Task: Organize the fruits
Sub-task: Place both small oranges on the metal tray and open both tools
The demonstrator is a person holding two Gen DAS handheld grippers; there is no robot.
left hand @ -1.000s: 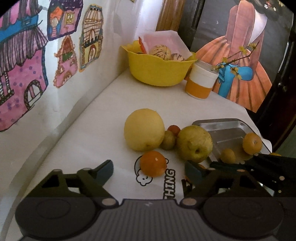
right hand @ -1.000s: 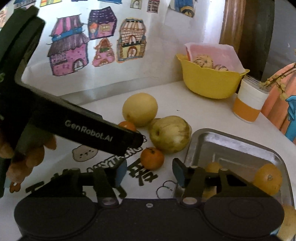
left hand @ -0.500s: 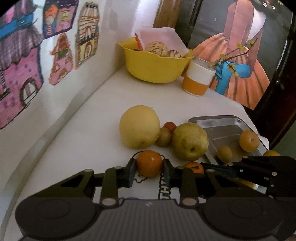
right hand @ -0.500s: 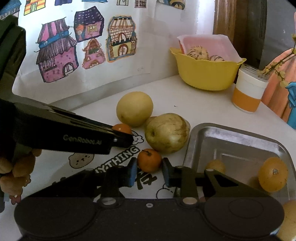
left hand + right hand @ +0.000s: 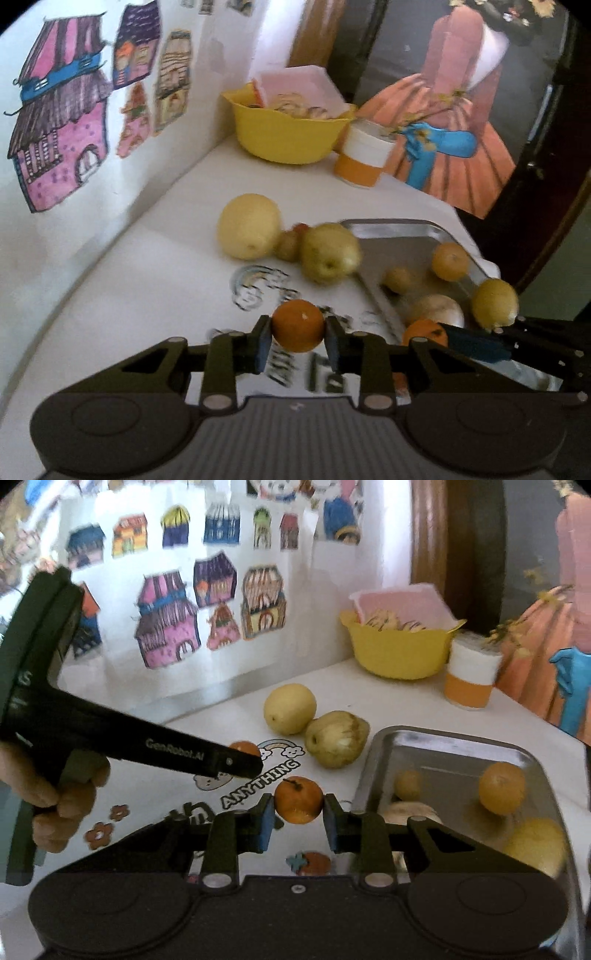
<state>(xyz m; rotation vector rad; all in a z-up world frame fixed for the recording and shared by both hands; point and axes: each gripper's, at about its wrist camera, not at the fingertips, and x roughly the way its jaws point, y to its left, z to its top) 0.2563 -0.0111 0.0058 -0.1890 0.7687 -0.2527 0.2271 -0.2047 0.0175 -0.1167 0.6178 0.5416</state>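
Left wrist view: our left gripper (image 5: 298,341) clamps a smooth round orange (image 5: 298,325) above the white printed tablecloth (image 5: 155,280), just left of the shiny metal tray (image 5: 391,236).

Right wrist view: our right gripper (image 5: 298,821) pinches a second orange (image 5: 298,799) beside the tray's rim (image 5: 364,775); open cloth (image 5: 159,794) lies leftward.
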